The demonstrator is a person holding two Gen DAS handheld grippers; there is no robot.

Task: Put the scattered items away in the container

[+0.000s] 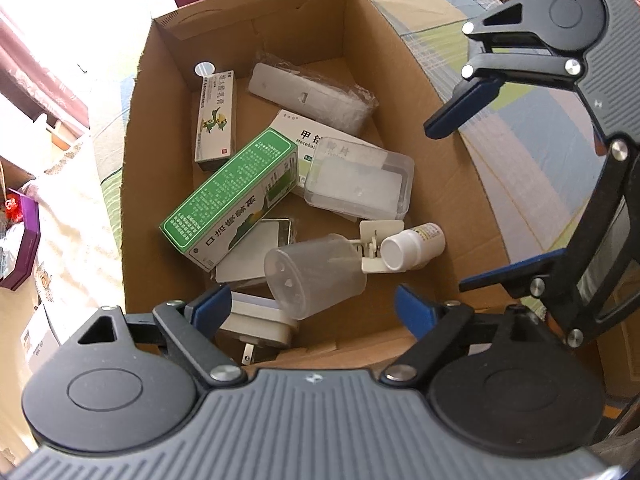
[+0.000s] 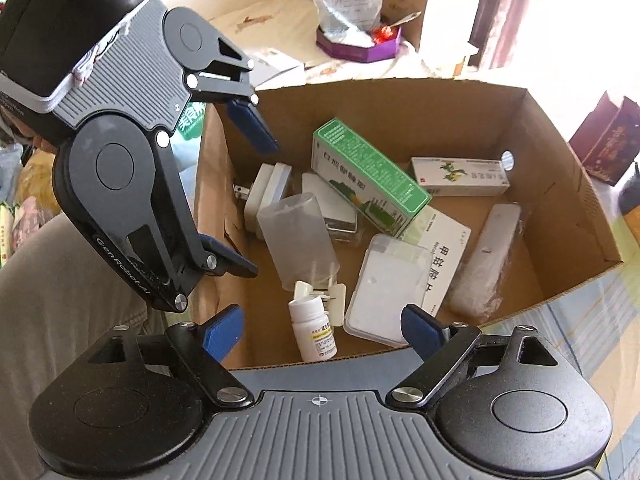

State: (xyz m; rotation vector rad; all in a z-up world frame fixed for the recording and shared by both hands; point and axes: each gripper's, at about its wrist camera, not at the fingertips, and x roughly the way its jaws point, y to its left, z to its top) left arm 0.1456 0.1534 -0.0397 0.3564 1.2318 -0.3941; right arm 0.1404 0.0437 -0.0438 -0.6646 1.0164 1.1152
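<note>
A: Cardboard box [image 1: 176, 32] is the container, yes? Where is it from the left gripper [image 1: 310, 308]?

B: Directly in front and below. The left gripper has its blue fingers [image 1: 210, 306] spread wide and holds nothing. It hangs over the near end of the box. Between its fingers I see a translucent plastic bottle [image 1: 316, 276] that lies on its side, and a white plug adapter [image 1: 260, 326] close to the left finger.

A: And the right gripper [image 2: 322, 330]?

B: Also wide open, also empty. It is over another wall of the same box, and in the left camera it appears at the right side, above the box edge. Just in front of it lies a small white pill bottle [image 2: 314, 332], touching the pump end of the translucent bottle.

A: What lies farther inside?

B: A clear plastic case [image 1: 358, 178] rests on a white medicine carton [image 1: 298, 132]. A long green carton [image 1: 230, 196] leans across the middle, over a flat silver item I cannot identify. Beyond it, a narrow white carton with a green plant picture [image 1: 216, 116] lies along the wall, and a white remote in a plastic wrap [image 1: 312, 96] is toward the far end.

A: Where does the box stand?

B: On a striped cloth [image 1: 520, 168].
</note>
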